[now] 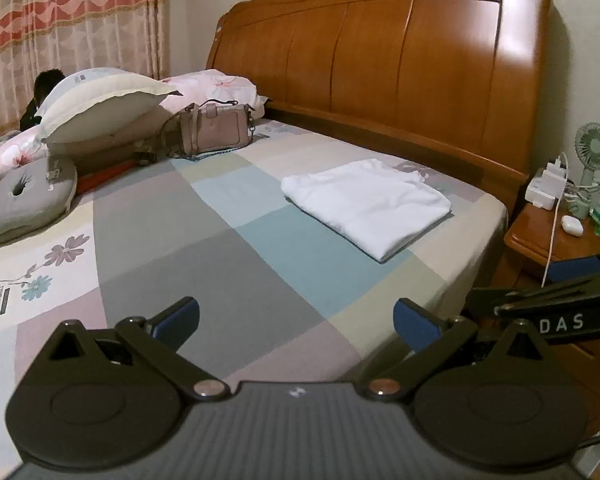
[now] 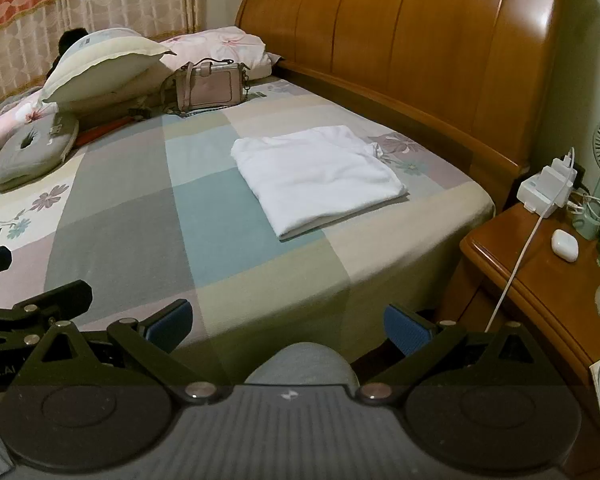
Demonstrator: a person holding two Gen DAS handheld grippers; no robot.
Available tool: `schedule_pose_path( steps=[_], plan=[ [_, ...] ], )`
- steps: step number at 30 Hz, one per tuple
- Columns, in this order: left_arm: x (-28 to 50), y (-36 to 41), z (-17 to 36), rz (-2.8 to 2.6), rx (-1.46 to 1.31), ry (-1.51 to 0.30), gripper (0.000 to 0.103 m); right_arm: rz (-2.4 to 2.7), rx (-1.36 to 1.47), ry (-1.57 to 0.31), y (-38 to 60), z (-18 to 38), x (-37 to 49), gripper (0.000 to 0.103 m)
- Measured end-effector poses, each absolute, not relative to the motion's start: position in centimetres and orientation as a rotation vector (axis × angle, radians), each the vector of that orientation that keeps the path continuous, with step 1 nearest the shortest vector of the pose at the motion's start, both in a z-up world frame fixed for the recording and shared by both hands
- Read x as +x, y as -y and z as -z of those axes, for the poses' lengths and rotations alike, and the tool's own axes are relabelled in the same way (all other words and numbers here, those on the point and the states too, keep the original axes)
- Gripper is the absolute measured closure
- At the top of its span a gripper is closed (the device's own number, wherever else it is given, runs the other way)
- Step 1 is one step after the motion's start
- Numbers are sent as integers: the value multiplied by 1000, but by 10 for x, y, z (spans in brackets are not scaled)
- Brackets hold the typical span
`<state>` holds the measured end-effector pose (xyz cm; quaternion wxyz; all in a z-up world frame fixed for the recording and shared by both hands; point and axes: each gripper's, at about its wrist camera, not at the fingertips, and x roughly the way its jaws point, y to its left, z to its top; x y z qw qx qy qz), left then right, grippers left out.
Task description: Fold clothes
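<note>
1. Writing: the sheet (image 1: 260, 216) carries a flower print with the word "DREAMCITY" running sideways at its left edge. In the left wrist view the right gripper's arm at the right edge shows the letters "DAS". In the right wrist view the left gripper's body at the left edge reads "obot.AI", its start cut off.
2. Left gripper (image 1: 296, 322): its blue-padded fingers (image 1: 180, 320) stand wide apart, holding nothing and touching nothing, above the near part of the bed.
3. Right gripper (image 2: 288, 326): fingers (image 2: 406, 330) likewise spread wide and empty, over the bed's near edge, with a grey-clad knee (image 2: 302, 362) just behind them.
4. The shirt (image 2: 316, 176), white, lies folded into a flat rectangle on the sheet, near the headboard (image 1: 400, 60) and towards the bed's right side, well apart from both grippers.
5. Farther back lie a pink bag (image 1: 216, 128), a pillow (image 1: 104, 104) and a grey ring cushion (image 1: 28, 196).
6. Right of the bed, a nightstand (image 2: 540, 280) holds a white charger (image 2: 548, 186) with a cable, a white earbud case (image 2: 565, 244) and a small fan (image 1: 594, 148).
</note>
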<state>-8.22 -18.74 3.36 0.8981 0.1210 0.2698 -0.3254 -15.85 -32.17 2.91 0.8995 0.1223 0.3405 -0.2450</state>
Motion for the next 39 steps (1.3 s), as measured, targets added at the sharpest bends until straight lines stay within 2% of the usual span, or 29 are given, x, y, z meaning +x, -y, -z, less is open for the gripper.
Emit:
schedule_pose_path(
  steps=[39],
  plan=[
    [-84,181,-38,687,220,-553,1,486,239,-713,316,-31,-157,0]
  ],
)
